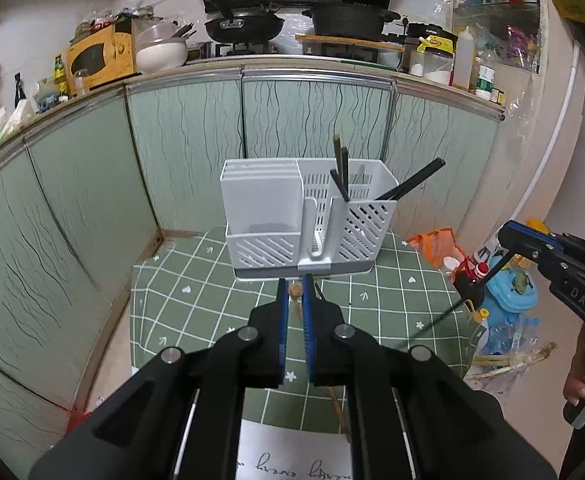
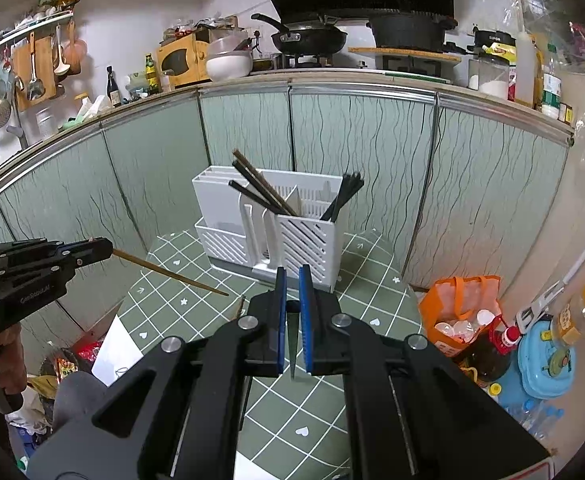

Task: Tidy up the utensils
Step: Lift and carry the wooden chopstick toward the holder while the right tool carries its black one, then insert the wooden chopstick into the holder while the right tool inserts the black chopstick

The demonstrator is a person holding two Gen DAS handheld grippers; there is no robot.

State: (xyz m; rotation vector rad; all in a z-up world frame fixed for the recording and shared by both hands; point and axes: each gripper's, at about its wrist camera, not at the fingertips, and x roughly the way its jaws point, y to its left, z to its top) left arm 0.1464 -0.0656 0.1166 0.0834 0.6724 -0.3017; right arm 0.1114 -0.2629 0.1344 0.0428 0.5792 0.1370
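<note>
A white slotted utensil holder [image 1: 308, 216] [image 2: 268, 220] stands at the far end of a green checked tablecloth [image 1: 196, 304] [image 2: 356, 304]. Several dark and brown chopsticks [image 1: 342, 168] [image 2: 260, 188] lean in its right compartments. My left gripper [image 1: 294, 284] [image 2: 106, 249] hangs over the cloth in front of the holder, shut on a wooden chopstick [image 1: 295, 291] [image 2: 172, 276]. My right gripper [image 2: 292, 276] [image 1: 506, 234] is off to the right, shut on a dark chopstick [image 2: 292, 344] [image 1: 472, 296] that slants down towards the table.
Green cabinet doors [image 1: 188, 140] close in behind and to the left. On the floor to the right sit an orange bag [image 2: 464, 304], a blue container [image 2: 544, 364] and bottles [image 2: 492, 348]. White paper [image 1: 292, 456] lies on the table's near edge. A hand [image 1: 584, 376] holds the right gripper.
</note>
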